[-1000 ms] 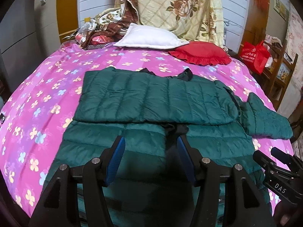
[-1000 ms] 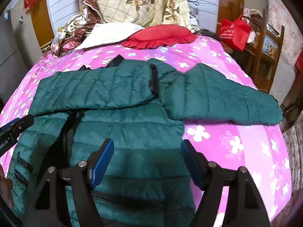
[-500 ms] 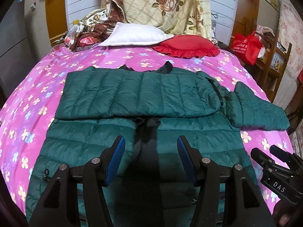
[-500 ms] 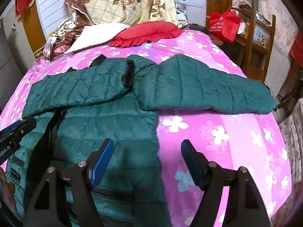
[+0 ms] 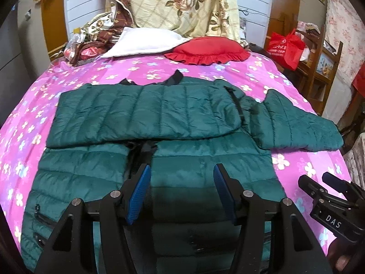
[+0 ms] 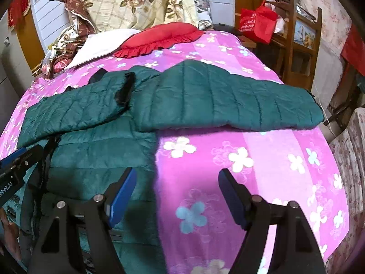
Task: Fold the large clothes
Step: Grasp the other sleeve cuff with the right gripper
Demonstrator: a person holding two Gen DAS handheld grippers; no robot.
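Note:
A dark green quilted jacket [image 5: 146,114] lies flat on the pink flowered bedspread [image 5: 34,105], front side up with its black zipper band down the middle. One sleeve is folded across the chest; the other sleeve [image 6: 228,98] stretches out to the right. My left gripper [image 5: 181,189] hovers open over the jacket's lower front, nothing between its blue pads. My right gripper [image 6: 176,194] is open too, above the jacket's right side edge and bare bedspread [image 6: 251,159]. Each gripper shows at the other view's edge: the right gripper [image 5: 328,196], the left gripper [image 6: 13,166].
A white pillow [image 5: 141,43] and a red frilled cushion [image 5: 205,50] lie at the head of the bed, with a floral quilt [image 5: 182,4] piled behind. A red bag [image 6: 255,22] and wooden shelves [image 6: 303,41] stand to the right of the bed.
Both grippers have shifted to the right across the jacket. The right gripper now hangs over the jacket's edge and bare bedspread. The jacket has not moved and both grippers stay open.

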